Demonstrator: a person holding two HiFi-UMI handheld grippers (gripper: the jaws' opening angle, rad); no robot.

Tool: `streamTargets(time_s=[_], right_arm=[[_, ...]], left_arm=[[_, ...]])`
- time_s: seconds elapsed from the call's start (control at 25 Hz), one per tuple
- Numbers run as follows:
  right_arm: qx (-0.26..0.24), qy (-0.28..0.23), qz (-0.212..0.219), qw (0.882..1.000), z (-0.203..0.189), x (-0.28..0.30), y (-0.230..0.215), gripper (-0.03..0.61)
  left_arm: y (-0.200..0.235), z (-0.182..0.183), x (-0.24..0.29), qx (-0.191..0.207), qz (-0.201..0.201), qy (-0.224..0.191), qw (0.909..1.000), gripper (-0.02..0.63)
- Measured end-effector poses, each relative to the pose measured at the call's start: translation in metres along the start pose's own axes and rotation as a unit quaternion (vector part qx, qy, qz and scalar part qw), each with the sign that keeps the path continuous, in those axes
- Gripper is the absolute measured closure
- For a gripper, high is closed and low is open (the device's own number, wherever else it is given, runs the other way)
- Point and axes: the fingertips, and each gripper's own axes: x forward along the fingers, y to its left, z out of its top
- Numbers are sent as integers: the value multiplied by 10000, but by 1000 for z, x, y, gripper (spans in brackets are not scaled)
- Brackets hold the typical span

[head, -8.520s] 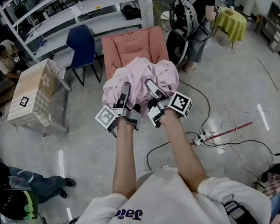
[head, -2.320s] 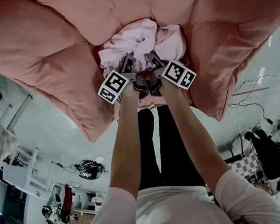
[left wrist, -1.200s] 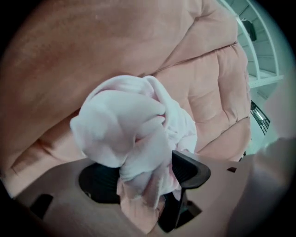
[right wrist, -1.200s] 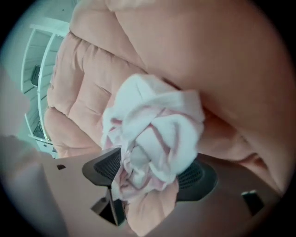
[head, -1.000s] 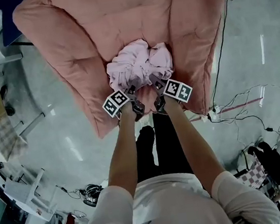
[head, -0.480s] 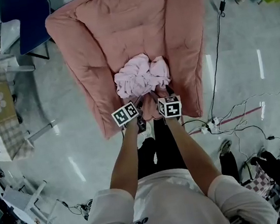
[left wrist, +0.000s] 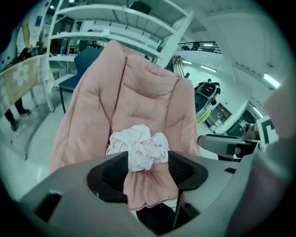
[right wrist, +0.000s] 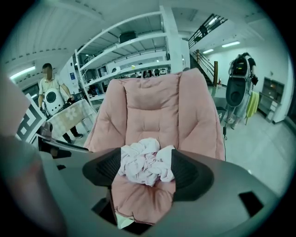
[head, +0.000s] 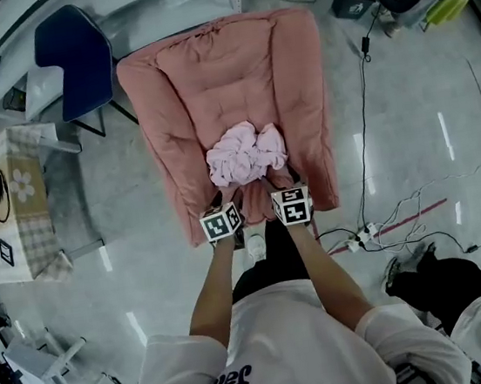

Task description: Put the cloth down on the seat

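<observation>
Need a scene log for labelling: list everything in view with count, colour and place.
cloth: one, pale pink, crumpled on the armchair's seat
armchair: one, salmon pink, mid-floor
chair: one, dark blue, behind the armchair's left side
table: one, beige checked cover, far left
shelving: one unit, white, behind the armchair
cables: several, dark, floor at right
left gripper: one, grey, near the seat's front edge, fingers apart and empty, just closed slightly
right gripper: one, grey, beside it, fingers apart, empty
</observation>
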Motion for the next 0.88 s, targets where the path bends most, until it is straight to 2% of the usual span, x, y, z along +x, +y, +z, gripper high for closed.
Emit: streamTargets(time_s=[0.16, 0.32, 0.6, 0.76, 0.88], right_arm=[[-3, -448, -51, 9990, 27, -37, 6, 230], [-2, -862, -1, 9963, 57, -68, 11, 235], [-288, -1599, 9, 9867, 116, -120, 29, 255], [-435, -2068, -28, 9774, 156, -151, 38, 327], [-461, -2402, -22, 9696, 186, -174, 46, 330]], left_arm=[[-17, 33, -36, 445, 0, -598, 9972, 362], [-39, 70, -73, 797, -15, -1187, 9897, 376], [-65, 118, -135, 1006, -32, -1975, 9751, 391], [-83, 151, -172, 1385, 11, -2449, 9596, 408], [-98, 174, -200, 1812, 122, -2794, 9428, 420]])
